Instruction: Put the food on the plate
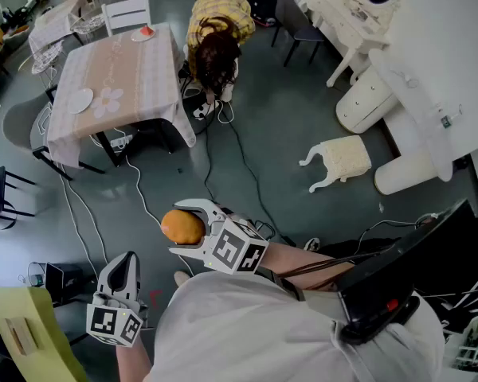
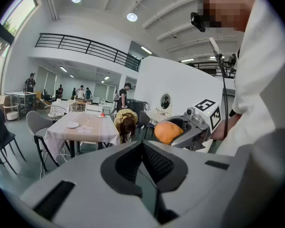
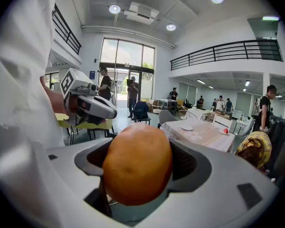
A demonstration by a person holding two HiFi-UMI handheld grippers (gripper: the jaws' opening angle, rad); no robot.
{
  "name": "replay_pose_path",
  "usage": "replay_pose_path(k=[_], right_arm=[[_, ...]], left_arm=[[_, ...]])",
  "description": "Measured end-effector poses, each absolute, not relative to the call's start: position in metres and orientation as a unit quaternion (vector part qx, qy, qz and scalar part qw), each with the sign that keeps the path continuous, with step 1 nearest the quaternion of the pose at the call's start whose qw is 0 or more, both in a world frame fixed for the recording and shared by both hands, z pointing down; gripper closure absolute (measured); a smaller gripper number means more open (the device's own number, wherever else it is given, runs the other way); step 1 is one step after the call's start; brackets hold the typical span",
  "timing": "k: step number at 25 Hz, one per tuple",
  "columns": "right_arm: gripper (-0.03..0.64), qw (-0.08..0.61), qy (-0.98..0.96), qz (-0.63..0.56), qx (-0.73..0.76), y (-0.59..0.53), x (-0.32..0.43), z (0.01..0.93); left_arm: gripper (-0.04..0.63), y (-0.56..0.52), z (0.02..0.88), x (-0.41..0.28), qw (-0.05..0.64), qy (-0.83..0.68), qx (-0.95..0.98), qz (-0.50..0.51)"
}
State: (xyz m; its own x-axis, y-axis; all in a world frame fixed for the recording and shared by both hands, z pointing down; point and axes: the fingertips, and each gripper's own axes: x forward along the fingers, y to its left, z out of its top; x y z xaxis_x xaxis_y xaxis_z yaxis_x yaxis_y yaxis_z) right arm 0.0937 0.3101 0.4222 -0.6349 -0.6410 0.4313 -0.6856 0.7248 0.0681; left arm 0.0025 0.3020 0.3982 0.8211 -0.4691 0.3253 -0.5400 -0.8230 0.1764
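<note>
A round orange-brown piece of food (image 1: 182, 227) sits between the jaws of my right gripper (image 1: 185, 228), which is shut on it and held in the air in front of the person's body. In the right gripper view the food (image 3: 137, 163) fills the gap between the jaws. My left gripper (image 1: 125, 261) hangs lower left, jaws together, nothing in it; in its own view the left gripper (image 2: 142, 145) points toward the held food (image 2: 167, 132). A white plate (image 1: 80, 100) lies on a distant table (image 1: 135, 78).
A person with a yellow top (image 1: 215, 34) crouches beside the table. A second plate with something red (image 1: 146, 32) lies at the table's far end. Cables (image 1: 239, 157) run across the grey floor. A white stool (image 1: 338, 161) lies tipped over; chairs stand around.
</note>
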Motion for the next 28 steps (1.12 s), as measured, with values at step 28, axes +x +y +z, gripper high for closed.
replay_pose_path(k=[28], right_arm=[[0.236,0.202,-0.907,0.091,0.357,0.298,0.157,0.452]], left_arm=[[0.586,0.296,0.422,0.049,0.147,-0.291,0.930,0.167]])
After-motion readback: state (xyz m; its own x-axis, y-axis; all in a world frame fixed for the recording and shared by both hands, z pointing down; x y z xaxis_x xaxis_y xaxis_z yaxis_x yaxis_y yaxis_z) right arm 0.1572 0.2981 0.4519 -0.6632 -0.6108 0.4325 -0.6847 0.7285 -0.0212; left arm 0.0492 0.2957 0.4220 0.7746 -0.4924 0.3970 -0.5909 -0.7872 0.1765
